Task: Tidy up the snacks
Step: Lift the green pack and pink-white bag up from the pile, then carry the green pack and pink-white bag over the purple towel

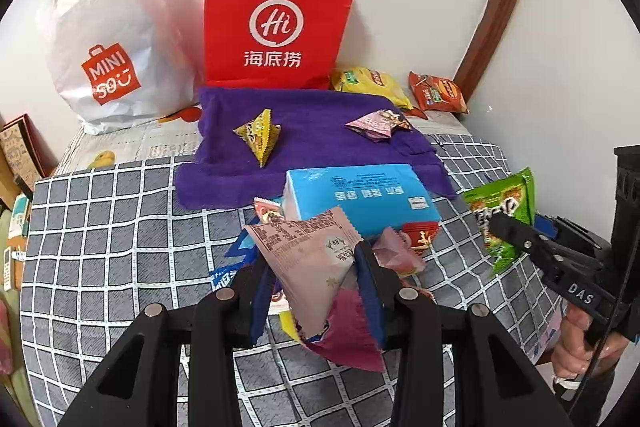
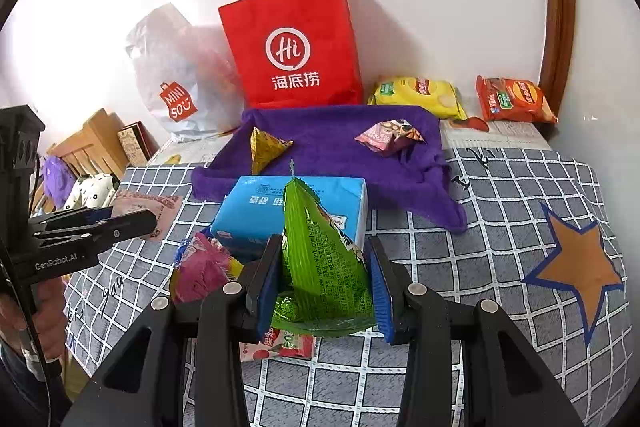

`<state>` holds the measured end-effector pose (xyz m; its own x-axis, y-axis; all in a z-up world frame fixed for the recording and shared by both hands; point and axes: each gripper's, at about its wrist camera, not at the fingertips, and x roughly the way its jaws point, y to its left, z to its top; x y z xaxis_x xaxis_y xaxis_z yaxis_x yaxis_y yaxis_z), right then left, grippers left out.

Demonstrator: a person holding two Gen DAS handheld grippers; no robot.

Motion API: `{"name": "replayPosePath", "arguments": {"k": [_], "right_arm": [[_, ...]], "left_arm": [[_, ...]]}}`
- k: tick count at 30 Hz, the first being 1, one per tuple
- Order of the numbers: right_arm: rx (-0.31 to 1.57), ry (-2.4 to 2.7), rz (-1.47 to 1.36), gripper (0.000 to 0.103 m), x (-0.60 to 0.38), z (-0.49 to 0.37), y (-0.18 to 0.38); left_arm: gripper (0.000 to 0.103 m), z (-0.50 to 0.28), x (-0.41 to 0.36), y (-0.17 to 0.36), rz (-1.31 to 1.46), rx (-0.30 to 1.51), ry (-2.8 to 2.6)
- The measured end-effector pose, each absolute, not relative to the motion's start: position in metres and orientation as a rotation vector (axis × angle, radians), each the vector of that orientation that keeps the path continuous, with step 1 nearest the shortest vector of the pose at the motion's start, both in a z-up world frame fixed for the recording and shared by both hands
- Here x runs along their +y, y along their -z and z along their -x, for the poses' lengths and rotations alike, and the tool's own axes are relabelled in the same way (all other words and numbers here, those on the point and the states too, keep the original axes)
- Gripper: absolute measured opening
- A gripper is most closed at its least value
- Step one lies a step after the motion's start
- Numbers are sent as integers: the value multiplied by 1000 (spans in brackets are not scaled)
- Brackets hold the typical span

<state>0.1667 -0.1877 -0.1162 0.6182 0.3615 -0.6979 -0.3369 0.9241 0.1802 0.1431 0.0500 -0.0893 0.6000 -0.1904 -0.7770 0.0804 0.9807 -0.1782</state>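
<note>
Holding pink snack packet (image 1: 308,251) clenched in left gripper (image 1: 310,281), green snack packet (image 2: 324,267) in right gripper (image 2: 324,283), purple towel (image 1: 320,131) straight ahead beyond blue tissue pack (image 1: 360,193).

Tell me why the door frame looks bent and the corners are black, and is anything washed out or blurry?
Fisheye lenses: in both wrist views the brown door frame bows and black corners ring the picture. In the right wrist view, glare bleaches the wall beside the white plastic bag. In the left wrist view, the red paper bag throws a soft shadow rightward; everything stays fairly sharp.
</note>
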Motion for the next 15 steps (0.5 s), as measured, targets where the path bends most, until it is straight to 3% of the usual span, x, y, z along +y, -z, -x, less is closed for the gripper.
{"name": "replayPosePath", "arguments": {"k": [15], "right_arm": [[811,-397,-54,40,-185,-162,123]], "left_arm": [[37,-137,30,77,105,893,222]]}}
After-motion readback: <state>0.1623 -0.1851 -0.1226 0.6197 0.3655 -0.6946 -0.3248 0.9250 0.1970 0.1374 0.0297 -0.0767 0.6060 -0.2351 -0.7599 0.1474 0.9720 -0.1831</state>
